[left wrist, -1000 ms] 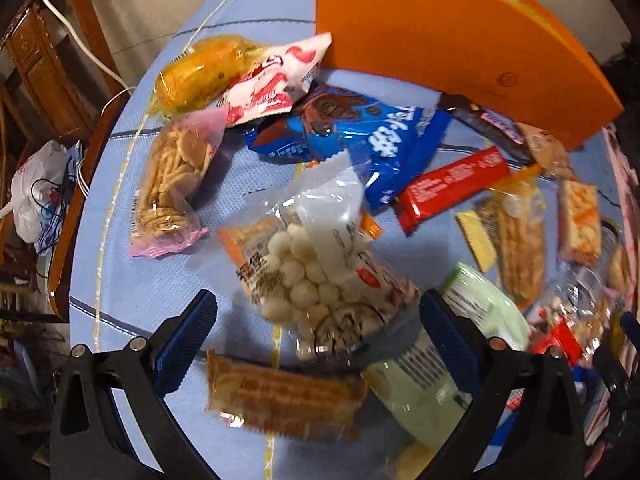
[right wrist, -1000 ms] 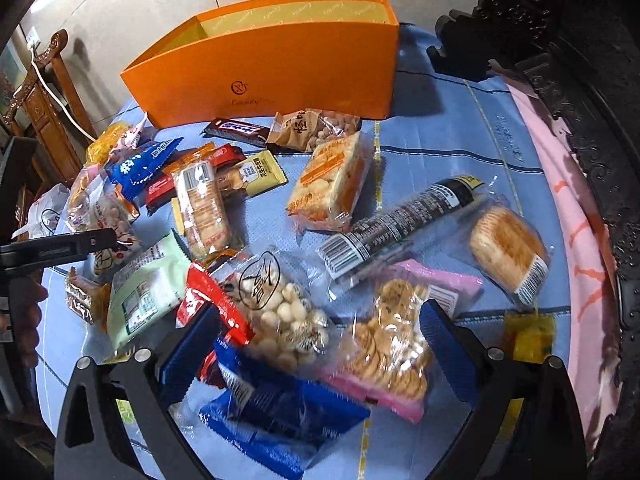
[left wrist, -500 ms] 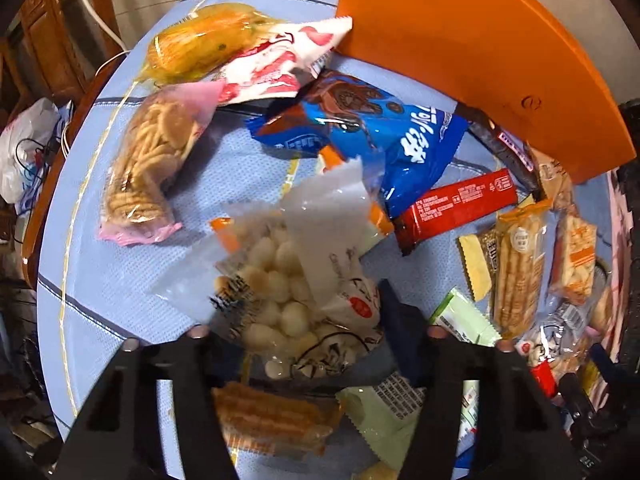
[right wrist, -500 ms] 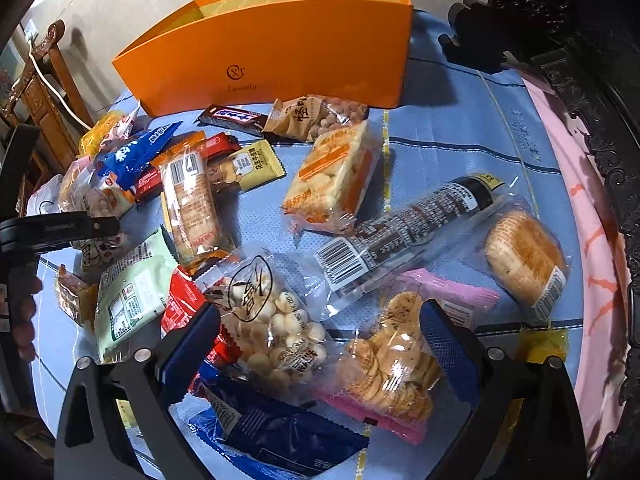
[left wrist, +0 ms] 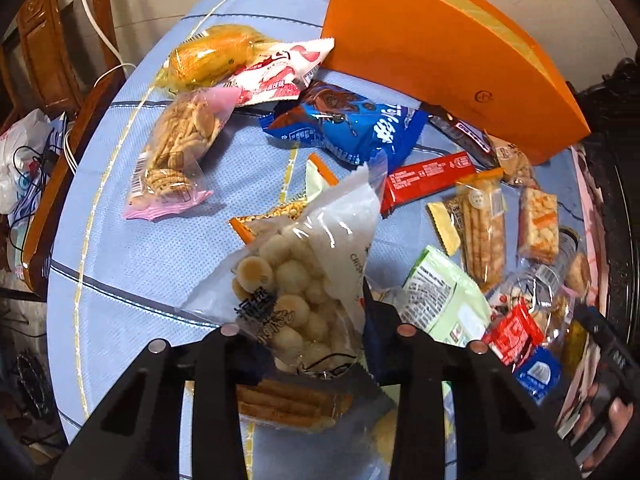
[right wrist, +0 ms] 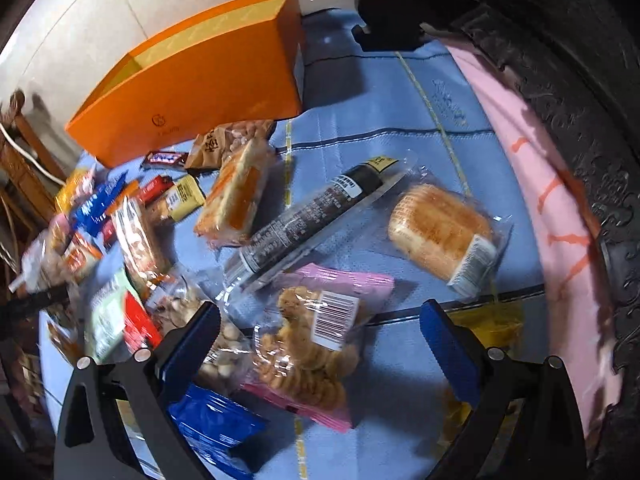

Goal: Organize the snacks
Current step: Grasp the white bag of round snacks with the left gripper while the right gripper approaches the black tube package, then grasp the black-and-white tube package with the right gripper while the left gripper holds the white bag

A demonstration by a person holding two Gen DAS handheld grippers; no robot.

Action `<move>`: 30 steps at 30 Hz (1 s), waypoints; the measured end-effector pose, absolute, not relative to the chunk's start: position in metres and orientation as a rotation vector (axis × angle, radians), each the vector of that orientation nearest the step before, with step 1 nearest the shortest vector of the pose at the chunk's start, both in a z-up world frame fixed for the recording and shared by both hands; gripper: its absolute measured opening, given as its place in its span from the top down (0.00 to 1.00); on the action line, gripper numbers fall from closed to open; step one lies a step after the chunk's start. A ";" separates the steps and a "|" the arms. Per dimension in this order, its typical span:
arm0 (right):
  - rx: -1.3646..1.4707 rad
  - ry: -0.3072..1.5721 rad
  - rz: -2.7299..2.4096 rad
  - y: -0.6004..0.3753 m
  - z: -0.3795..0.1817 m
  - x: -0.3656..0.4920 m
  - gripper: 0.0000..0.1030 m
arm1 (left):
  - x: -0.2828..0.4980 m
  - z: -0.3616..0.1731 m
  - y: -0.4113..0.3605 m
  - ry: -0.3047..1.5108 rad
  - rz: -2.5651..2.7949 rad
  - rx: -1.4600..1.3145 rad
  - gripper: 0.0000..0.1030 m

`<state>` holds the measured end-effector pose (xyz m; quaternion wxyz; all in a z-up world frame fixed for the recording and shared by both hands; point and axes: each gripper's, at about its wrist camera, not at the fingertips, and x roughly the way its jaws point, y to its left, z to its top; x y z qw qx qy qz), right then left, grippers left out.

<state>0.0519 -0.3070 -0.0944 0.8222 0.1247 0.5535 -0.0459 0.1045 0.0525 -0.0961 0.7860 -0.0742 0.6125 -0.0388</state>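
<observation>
Two claws work this table. The left claw [left wrist: 310, 344] grips a clear bag of round biscuits [left wrist: 288, 280], its long axis pointing ahead toward the orange box [left wrist: 440, 52], which stands open-topped at the far edge, up and right of the bag. The right claw [right wrist: 320, 340] hangs open over a pink cracker bag [right wrist: 316, 344]. Snack packets litter the blue tablecloth [left wrist: 120, 248]; a wooden chair [left wrist: 44, 40] stands beside it.

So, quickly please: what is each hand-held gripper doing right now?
Left hand-held gripper: closed on the clear bag of round puffs, lifted.
Right hand-held gripper: open, holding nothing, above the pink cookie bag.
</observation>
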 end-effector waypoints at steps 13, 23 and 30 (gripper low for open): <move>0.403 1.212 -0.164 -0.301 -0.111 0.105 0.03 | 0.099 -0.083 0.053 1.271 -0.126 -0.155 0.66; 0.400 1.237 -0.235 -0.298 -0.118 0.121 0.03 | 0.102 -0.054 0.060 1.203 -0.173 -0.181 0.66; 0.365 1.231 -0.266 -0.311 -0.116 0.116 0.03 | 0.106 -0.061 0.058 1.217 -0.178 -0.181 0.66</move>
